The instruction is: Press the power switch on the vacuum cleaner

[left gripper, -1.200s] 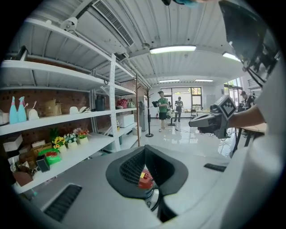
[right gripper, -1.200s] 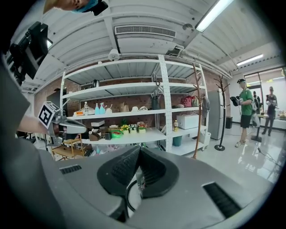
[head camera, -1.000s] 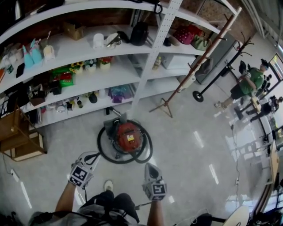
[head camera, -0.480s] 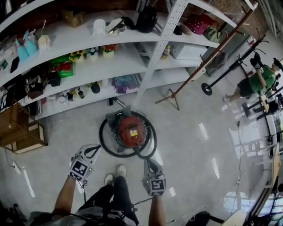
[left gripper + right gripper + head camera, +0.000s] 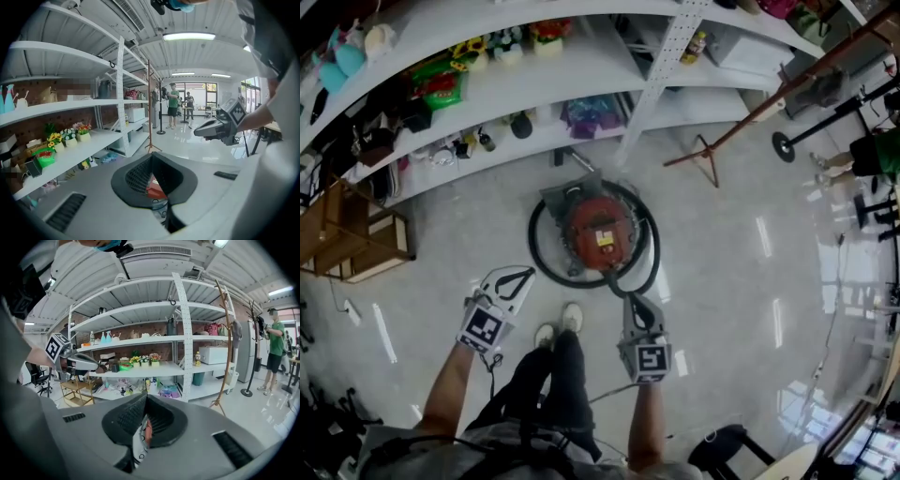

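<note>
- Vacuum cleaner [image 5: 598, 232] is my target, but I start closer in: both of my forearms reach forward over my dark trousers and two white shoes [image 5: 573, 317], which stand on the pale glossy floor [image 5: 722, 281].
- My left gripper [image 5: 523, 275] hangs above the floor, left of the shoes. Its own view shows the jaws brought together at the tips with nothing caught in them, only a dark loop-shaped gap behind the tips.
- My right gripper [image 5: 632, 302] sits right of the shoes and points ahead. Its jaws also meet at the tips and hold nothing.
- A sliver of red shows through each loop: the machine lies beyond both pairs of jaws, and neither touches it.
- The red, round-bodied vacuum cleaner stands on the floor just ahead of my feet. A black hose [image 5: 546, 272] is coiled in a ring around it. In the head view the right gripper's tip lines up with the near edge of that ring.
- Behind it runs long white shelving [image 5: 534, 75] with flowers, bottles and small goods — too small to name one by one.
- A wooden crate [image 5: 356, 248] stands at the left end, and a wooden coat stand [image 5: 769, 103] leans across at the right.
- Farthest off, a person in green [image 5: 276, 343] stands by the doorway.
</note>
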`<action>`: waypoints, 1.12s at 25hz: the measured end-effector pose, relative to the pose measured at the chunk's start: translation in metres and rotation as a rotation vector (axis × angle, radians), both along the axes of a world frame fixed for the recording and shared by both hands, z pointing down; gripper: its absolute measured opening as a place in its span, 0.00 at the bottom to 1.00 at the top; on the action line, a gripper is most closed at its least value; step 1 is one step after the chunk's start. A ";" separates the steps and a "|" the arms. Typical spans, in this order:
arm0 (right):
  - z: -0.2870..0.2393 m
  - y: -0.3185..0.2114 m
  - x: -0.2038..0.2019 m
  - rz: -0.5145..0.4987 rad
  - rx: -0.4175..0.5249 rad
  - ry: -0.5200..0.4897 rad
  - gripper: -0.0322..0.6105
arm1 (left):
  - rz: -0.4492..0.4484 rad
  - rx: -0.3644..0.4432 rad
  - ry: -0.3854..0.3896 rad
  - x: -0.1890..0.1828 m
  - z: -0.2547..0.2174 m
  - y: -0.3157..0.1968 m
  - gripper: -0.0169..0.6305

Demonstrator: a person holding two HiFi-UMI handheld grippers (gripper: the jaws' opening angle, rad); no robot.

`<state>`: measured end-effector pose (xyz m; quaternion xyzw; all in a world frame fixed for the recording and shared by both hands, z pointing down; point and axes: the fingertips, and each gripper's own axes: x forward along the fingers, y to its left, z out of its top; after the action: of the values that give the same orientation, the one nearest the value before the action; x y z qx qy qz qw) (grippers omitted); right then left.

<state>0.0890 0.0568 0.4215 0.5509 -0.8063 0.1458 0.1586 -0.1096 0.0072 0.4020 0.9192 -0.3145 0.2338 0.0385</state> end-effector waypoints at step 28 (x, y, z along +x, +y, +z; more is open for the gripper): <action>0.193 -0.043 0.000 -0.041 -0.102 -0.020 0.07 | 0.018 -0.096 -0.078 0.012 0.172 -0.023 0.03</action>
<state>0.0890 0.0141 0.6141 0.5239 -0.8105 0.1890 0.1812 -0.0980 -0.0159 0.5737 0.9093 -0.2957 0.2848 0.0681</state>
